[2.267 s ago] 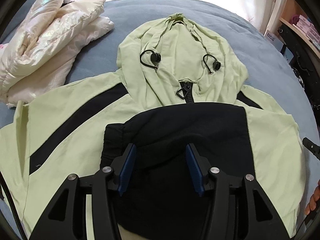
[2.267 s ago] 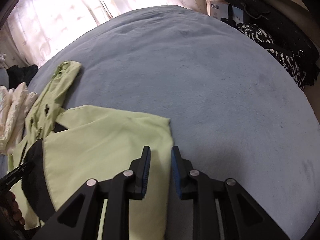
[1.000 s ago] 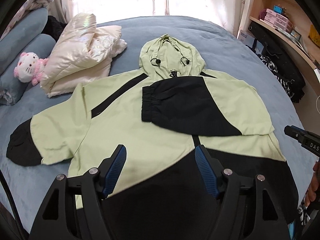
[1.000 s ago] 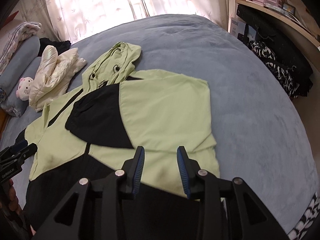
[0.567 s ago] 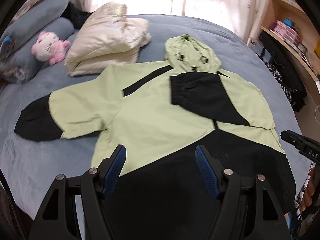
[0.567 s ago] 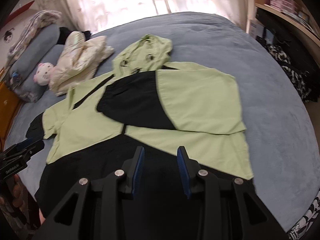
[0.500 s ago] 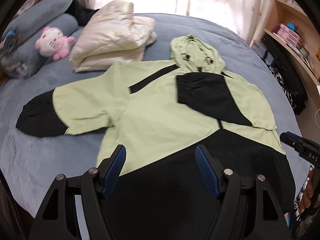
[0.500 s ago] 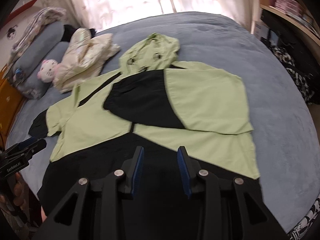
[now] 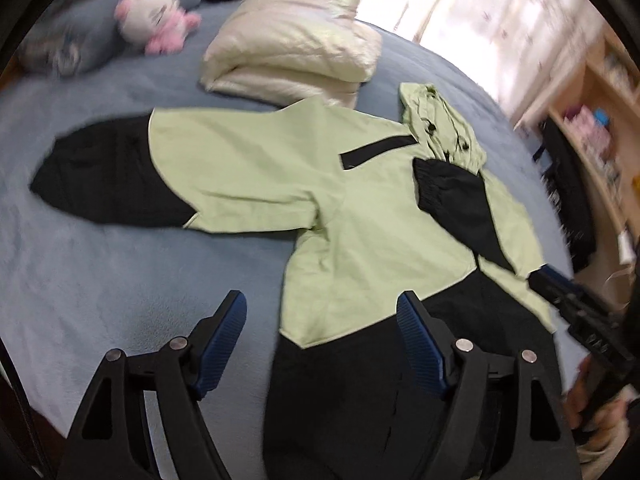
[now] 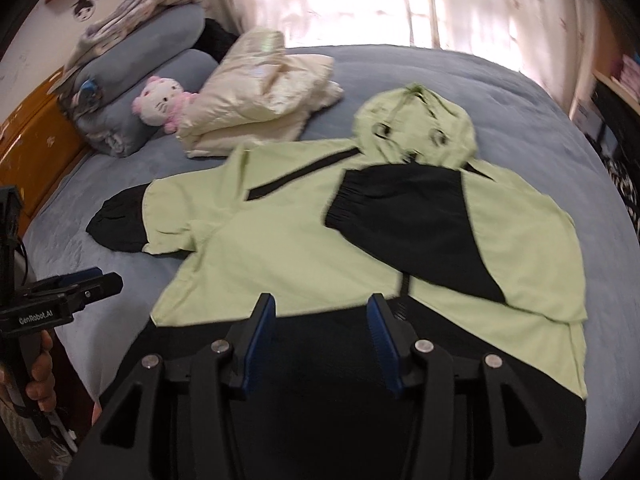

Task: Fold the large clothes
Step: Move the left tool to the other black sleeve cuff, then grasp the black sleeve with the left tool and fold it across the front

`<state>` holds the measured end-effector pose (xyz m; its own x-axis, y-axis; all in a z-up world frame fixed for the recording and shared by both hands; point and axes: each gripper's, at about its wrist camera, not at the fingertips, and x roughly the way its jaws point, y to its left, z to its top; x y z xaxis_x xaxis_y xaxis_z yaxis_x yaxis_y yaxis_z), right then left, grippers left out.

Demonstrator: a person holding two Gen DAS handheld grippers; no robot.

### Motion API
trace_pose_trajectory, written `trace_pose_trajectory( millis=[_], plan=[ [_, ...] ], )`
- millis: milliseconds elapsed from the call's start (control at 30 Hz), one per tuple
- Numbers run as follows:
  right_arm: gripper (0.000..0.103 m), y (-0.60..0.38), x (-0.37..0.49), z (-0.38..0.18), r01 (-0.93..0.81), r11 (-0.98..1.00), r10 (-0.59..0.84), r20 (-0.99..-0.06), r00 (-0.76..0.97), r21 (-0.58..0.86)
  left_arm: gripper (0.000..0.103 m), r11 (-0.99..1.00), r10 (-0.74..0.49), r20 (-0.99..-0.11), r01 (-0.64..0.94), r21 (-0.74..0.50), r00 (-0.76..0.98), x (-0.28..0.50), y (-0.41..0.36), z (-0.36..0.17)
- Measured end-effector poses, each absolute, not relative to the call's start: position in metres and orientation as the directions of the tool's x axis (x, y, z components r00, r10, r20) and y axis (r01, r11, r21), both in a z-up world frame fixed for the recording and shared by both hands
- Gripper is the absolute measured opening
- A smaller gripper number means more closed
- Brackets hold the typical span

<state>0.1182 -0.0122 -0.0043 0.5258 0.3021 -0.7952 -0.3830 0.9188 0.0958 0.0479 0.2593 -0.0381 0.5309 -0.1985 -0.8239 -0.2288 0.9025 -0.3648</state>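
Observation:
A light green and black hooded jacket [image 9: 360, 216] lies flat on the blue bed, hood at the far end; it also shows in the right wrist view [image 10: 288, 248]. Its right sleeve [image 10: 404, 216] is folded across the chest. Its left sleeve [image 9: 168, 172] lies stretched out to the left, black cuff outermost. My left gripper [image 9: 320, 320] is open and empty, above the jacket's near left hem edge. My right gripper [image 10: 320, 320] is open and empty, above the black hem. Each gripper shows at the edge of the other's view.
A folded cream padded jacket [image 9: 292, 64] lies beyond the left sleeve. A pink and white plush toy [image 10: 164, 100] and grey pillows [image 10: 132, 72] sit at the far left. Shelves [image 9: 600, 120] stand along the right side. The blue bed cover [image 9: 120, 280] lies bare left of the jacket.
Both grippers have pulled back toward the hem and swung left. The outstretched left sleeve has come further into the left wrist view. The jacket has not moved.

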Motion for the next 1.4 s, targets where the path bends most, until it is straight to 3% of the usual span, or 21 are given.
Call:
trace_pose_trajectory(
  millis=[467, 867, 933, 967, 1000, 1233, 1400],
  plan=[
    [0.048, 0.096, 0.150, -0.051, -0.473, 0.880, 0.302, -0.827, 0.474, 0.050, 0.076, 0.699, -0.274, -0.746, -0.407, -0.589, 0.607, 0.054, 0.440, -0.113],
    [0.048, 0.122, 0.171, -0.079, -0.469, 0.883, 0.272, -0.854, 0.444, 0.037, 0.074, 0.636, -0.213, -0.749, -0.493, -0.593, 0.627, 0.084, 0.511, -0.157],
    [0.048, 0.123, 0.171, -0.082, -0.469, 0.882, 0.274, -0.857, 0.437, 0.043, 0.047, 0.671, -0.154, -0.770, -0.507, -0.542, 0.619, 0.089, 0.511, -0.154],
    [0.048, 0.123, 0.170, -0.083, -0.470, 0.882, 0.276, -0.858, 0.432, 0.047, 0.015, 0.690, -0.108, -0.793, -0.529, -0.494, 0.600, 0.094, 0.511, -0.153],
    [0.048, 0.122, 0.170, -0.083, -0.470, 0.881, 0.277, -0.859, 0.430, 0.049, 0.009, 0.688, -0.098, -0.803, -0.543, -0.481, 0.587, 0.097, 0.514, -0.153],
    [0.048, 0.103, 0.160, -0.082, -0.459, 0.886, 0.282, -0.858, 0.429, 0.062, 0.006, 0.775, 0.040, -0.752, -0.495, -0.392, 0.658, 0.101, 0.473, -0.089],
    [0.048, 0.071, 0.155, -0.071, -0.416, 0.905, 0.299, -0.836, 0.459, 0.095, 0.006, 0.862, -0.032, -0.659, -0.313, -0.398, 0.751, 0.115, 0.400, -0.018]
  ],
)
